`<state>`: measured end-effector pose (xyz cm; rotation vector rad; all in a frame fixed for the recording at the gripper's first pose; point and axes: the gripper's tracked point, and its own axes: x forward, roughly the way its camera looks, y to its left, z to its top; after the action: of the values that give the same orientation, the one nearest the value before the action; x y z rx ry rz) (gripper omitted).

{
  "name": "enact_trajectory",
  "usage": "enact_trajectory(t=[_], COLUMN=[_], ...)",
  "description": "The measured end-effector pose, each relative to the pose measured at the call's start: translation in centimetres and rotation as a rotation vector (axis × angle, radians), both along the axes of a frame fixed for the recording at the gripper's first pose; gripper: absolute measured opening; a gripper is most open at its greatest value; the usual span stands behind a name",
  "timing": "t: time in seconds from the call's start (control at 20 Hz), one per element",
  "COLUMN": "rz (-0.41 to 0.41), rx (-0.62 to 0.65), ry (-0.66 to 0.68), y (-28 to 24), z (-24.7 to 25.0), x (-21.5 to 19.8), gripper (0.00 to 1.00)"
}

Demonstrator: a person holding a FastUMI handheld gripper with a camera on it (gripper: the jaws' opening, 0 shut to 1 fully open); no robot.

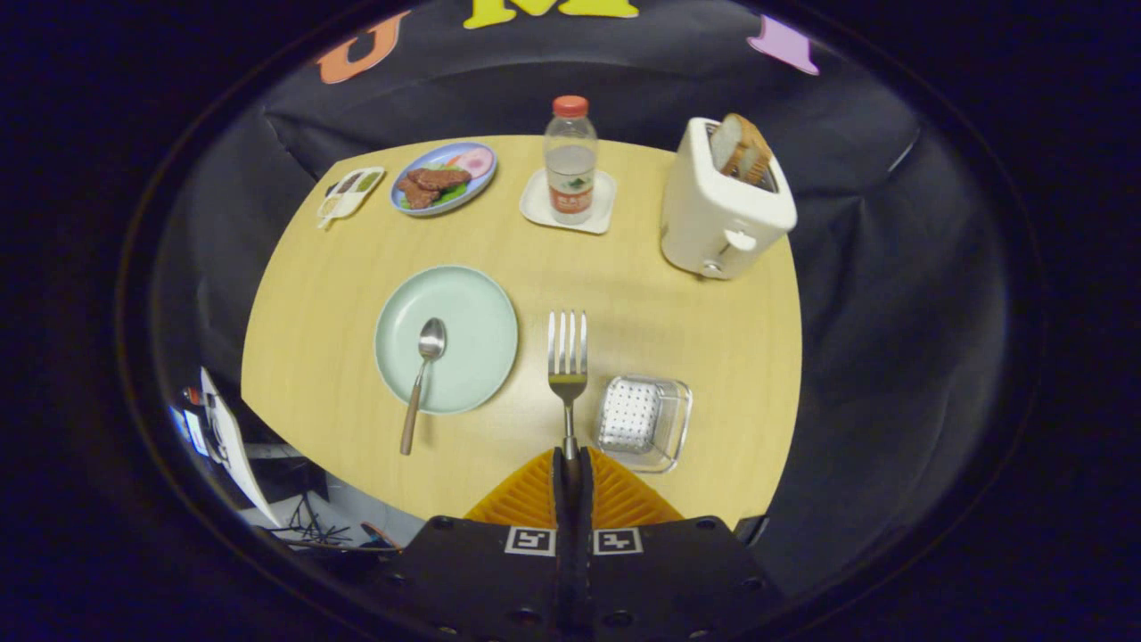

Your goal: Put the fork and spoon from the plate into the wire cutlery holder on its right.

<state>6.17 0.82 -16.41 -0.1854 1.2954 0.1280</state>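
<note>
The tool [571, 468] grips the shiny steel fork [567, 357] by its handle, tines pointing far, above the pale wooden table [695, 330]. Just right sits the square wire cutlery holder [644, 421]; left, a wooden-handled spoon [421, 379] lies lengthwise near-to-far on the round mint plate [477, 312].

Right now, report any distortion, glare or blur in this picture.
Gripper view: fisheye bends the table edges into curves; the fork, clamped in the shut tool, shows bright glare on its neck; the spoon bowl glints; the toaster leans outward; focus looks sharp throughout.
</note>
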Motion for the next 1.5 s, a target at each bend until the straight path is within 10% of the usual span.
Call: enact_trajectory(t=[1.15,1.5], rz=[-0.192,-0.202], rx=[0.022,0.091], ry=[0.427,0.219], y=[-3.7,-3.1], z=[-6.3,-4.8], x=[0.4,3.7], gripper=[0.06,0.67])
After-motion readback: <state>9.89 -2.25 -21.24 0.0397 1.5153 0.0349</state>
